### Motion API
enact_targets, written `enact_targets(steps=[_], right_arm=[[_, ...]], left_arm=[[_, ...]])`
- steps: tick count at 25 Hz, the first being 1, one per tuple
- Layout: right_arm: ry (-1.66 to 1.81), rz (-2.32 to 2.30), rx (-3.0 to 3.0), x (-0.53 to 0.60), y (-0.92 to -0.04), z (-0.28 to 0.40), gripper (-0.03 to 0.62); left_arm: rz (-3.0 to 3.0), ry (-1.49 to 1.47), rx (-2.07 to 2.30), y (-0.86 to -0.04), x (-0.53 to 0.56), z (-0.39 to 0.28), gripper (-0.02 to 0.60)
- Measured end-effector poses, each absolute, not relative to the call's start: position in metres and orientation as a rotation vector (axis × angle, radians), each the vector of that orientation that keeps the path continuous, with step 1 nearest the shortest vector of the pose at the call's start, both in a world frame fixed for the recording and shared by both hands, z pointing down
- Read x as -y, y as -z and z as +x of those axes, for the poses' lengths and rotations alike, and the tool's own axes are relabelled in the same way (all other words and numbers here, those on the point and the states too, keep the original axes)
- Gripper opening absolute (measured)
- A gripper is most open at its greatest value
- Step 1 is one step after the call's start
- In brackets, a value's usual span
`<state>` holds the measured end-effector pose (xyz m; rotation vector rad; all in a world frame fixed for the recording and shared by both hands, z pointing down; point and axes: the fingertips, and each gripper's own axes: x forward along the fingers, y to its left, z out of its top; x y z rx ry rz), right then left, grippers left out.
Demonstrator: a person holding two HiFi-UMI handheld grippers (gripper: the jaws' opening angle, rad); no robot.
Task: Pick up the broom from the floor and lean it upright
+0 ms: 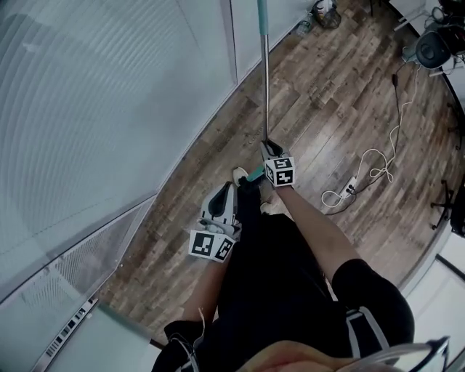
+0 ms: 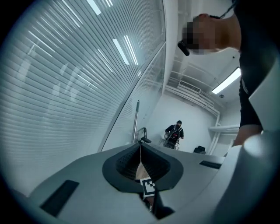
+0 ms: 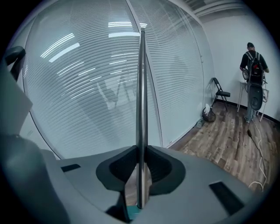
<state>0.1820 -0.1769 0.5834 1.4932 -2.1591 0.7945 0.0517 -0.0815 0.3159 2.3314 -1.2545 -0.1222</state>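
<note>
My right gripper (image 1: pixel 269 147) is shut on the broom's metal handle (image 1: pixel 264 87), which runs straight away from it toward the glass wall. In the right gripper view the handle (image 3: pixel 141 87) stands upright between the jaws of the right gripper (image 3: pixel 140 175), its tip in front of the blinds. A teal part of the broom (image 1: pixel 255 174) shows just under that gripper, by the person's shoes. The broom head is hidden. My left gripper (image 1: pixel 229 193) hangs lower left of the right one, apart from the broom; in its own view the left gripper (image 2: pixel 140 154) has its jaws together with nothing between them.
A curved glass wall with blinds (image 1: pixel 109 94) fills the left. On the wooden floor lie a power strip with a white cable (image 1: pixel 350 187) and a bag (image 1: pixel 326 14) by the wall. A folding chair (image 3: pixel 220 92) and a person with a backpack (image 3: pixel 253 70) stand far right.
</note>
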Motion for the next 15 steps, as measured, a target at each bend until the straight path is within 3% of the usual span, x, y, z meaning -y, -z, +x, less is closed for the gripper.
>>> enact_targets(steps=[8,15], right_arm=[[-0.649,1.358,2.301,0.291,-0.643,0.174,0.077],[-0.578,1.331,2.311,0.350,-0.765,0.182,0.077]], left_arm=[[2.212,0.184,1.136,-0.358,0.173,0.067,0.021],[2.214,0.089,1.206,-0.448,0.227,0.067,0.020]])
